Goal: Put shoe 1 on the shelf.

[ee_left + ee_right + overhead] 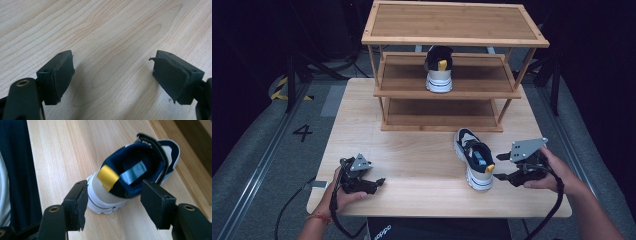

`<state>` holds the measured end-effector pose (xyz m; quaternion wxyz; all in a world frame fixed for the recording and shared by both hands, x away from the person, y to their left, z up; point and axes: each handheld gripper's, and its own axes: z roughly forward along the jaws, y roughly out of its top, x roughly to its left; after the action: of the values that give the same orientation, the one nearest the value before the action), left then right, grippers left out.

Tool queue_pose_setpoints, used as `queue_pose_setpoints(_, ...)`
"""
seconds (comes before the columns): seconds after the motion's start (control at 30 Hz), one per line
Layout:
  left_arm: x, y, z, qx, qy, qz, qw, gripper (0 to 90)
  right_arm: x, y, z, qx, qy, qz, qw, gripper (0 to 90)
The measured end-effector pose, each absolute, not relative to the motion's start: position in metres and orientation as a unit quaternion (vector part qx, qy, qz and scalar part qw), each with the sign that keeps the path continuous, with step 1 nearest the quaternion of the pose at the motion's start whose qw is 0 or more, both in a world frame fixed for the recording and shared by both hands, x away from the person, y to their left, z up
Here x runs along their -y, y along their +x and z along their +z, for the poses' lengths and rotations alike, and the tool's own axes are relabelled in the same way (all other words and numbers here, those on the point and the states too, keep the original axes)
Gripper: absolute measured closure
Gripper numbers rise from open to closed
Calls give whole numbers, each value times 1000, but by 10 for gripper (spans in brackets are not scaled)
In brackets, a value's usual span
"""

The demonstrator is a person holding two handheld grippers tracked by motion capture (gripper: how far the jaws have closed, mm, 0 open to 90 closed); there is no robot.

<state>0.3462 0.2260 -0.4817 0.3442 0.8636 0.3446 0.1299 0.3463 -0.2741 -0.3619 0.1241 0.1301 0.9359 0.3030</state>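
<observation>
Lying across the middle of the high view: a light wood table (pixel 412 150), with dark floor all around and a white number 4 (pixel 302 132) sitting on the grey floor at the left. Standing at the far end of the table, near the top of the frame: a wooden shoe rack (pixel 452 30) with three shelves. Sitting on its middle shelf, heel facing the camera: a white and navy shoe (pixel 438 67) with a yellow heel tab. Lying on the table right of center, just in front of the rack: a second shoe (pixel 474 158) of the same kind. Hovering just beside its heel, at the lower right: the right gripper (pixel 113 203), jaws wide apart on both sides of the heel, not touching it. Resting low at the lower left, well apart from the shoe: the left gripper (pixel 112 75), jaws spread wide, holding nothing, bare wood between them.
</observation>
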Motion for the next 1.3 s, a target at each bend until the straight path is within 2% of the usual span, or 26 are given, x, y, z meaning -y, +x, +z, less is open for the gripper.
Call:
queue_pose_setpoints(0.23, -226, 346, -482, -345, 864, 130, 344, 176, 248, 361, -367, -958, 84, 250, 113, 441)
queue_pose_setpoints(0.4, -226, 346, -482, -345, 863, 130, 344, 176, 229, 370, -384, -975, 51, 197, 88, 476)
queue_pose_setpoints(0.5, -226, 346, -482, -345, 864, 130, 344, 175, 225, 377, -388, -978, 51, 189, 67, 533)
queue_pose_setpoints(0.7, -226, 346, -482, -345, 864, 130, 344, 176, 223, 383, -392, -981, 36, 188, 29, 591)
queue_pose_setpoints(0.87, -226, 346, -482, -345, 864, 130, 344, 175, 219, 380, -393, -981, 22, 193, 22, 656)
queue_pose_setpoints(1.3, -225, 347, -482, -345, 863, 129, 346, 172, 222, 367, -389, -978, 31, 201, 42, 675)
